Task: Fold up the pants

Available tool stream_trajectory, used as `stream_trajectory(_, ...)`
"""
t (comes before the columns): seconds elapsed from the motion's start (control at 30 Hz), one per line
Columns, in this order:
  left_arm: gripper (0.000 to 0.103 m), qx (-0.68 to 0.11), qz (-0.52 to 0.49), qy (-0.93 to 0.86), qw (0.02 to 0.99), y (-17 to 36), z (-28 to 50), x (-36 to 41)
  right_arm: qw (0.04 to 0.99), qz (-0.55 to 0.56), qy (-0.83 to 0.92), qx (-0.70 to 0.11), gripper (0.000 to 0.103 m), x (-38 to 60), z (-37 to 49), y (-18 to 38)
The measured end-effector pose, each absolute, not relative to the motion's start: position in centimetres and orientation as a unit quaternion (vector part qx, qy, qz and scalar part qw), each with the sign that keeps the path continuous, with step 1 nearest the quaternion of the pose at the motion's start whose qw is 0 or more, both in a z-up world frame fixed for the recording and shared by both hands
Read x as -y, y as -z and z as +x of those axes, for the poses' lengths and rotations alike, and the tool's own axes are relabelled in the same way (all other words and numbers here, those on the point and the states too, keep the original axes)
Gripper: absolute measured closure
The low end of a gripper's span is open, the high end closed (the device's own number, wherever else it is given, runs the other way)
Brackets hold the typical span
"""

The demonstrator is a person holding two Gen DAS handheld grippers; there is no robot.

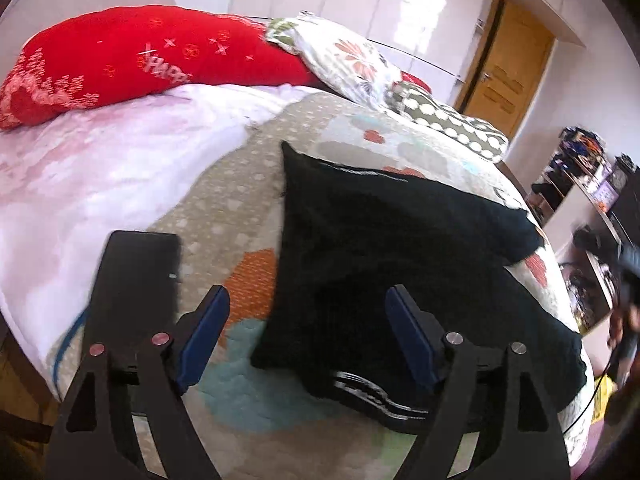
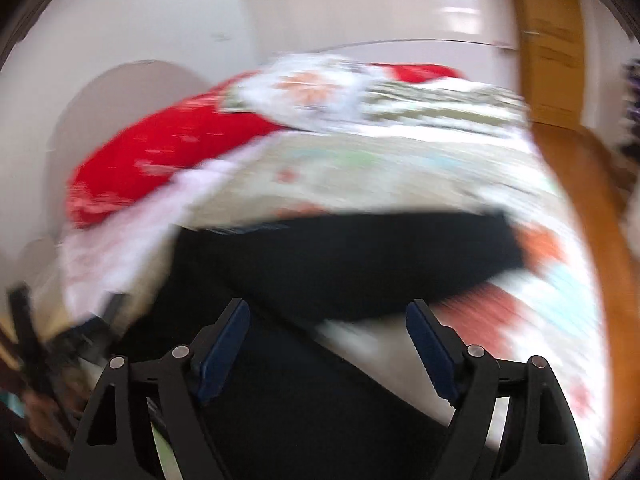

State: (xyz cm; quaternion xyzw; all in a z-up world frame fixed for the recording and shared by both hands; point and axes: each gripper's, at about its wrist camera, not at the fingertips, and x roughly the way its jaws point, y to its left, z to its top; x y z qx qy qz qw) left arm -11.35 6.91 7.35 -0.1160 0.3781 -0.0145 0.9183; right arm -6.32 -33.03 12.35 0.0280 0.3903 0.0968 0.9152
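Black pants (image 1: 384, 248) lie partly folded on the patterned quilt (image 1: 248, 184) of a bed, with white striped trim (image 1: 372, 394) showing at the near edge. My left gripper (image 1: 306, 312) is open and empty, hovering just above the near part of the pants. In the blurred right wrist view the pants (image 2: 344, 264) spread across the lower middle, and my right gripper (image 2: 328, 320) is open and empty above their near edge.
A red pillow (image 1: 132, 56) and a floral pillow (image 1: 344, 56) lie at the bed's head. A white sheet (image 1: 80, 184) covers the left side. A dark flat slab (image 1: 136, 280) lies left of the pants. A wooden door (image 1: 508, 64) and cluttered shelves (image 1: 580, 168) stand to the right.
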Motion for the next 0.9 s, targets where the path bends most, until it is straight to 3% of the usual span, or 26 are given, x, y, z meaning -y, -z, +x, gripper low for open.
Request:
stream_trajectory(0.2,0.021,-0.406,-0.072,0.013,0.911,-5.7,-10.8,-4.4,0.89,0.061,0.024,-0.45,0.021,43.7,-12.8,-7.2)
stream_trajectory(0.4,0.021,-0.431,-0.052,0.01,0.901,-4.2,-10.9,-3.5,0.885,0.158,-0.009,-0.438,0.021,46.4,-13.7,-4.6)
stream_trajectory(0.47,0.021,-0.433,-0.045,0.01,0.9,-4.0,-11.1,-3.4,0.893,0.132,-0.009,-0.429,0.032,45.3,-12.8,-3.8)
stream_trajectory(0.5,0.021,-0.434,-0.042,0.008,0.9,-3.9,-11.2,-3.3,0.892,0.122,0.006,-0.436,0.066,44.9,-12.3,-3.4)
stream_trajectory(0.6,0.021,-0.44,-0.035,0.006,0.897,-3.6,-11.5,-3.2,0.895,0.114,0.001,-0.432,0.086,44.2,-11.8,-4.0)
stream_trajectory(0.77,0.021,-0.443,-0.029,0.004,0.896,-2.9,-11.9,-3.0,0.9,0.089,0.01,-0.427,0.086,43.8,-11.7,-4.5)
stream_trajectory(0.87,0.021,-0.439,-0.026,-0.001,0.898,-2.8,-12.0,-2.9,0.893,0.066,0.014,-0.445,0.08,43.2,-11.3,-3.4)
stream_trajectory(0.9,0.021,-0.441,-0.025,0.0,0.897,-3.0,-11.9,-2.9,0.893,0.069,0.016,-0.445,0.072,43.2,-11.4,-3.7)
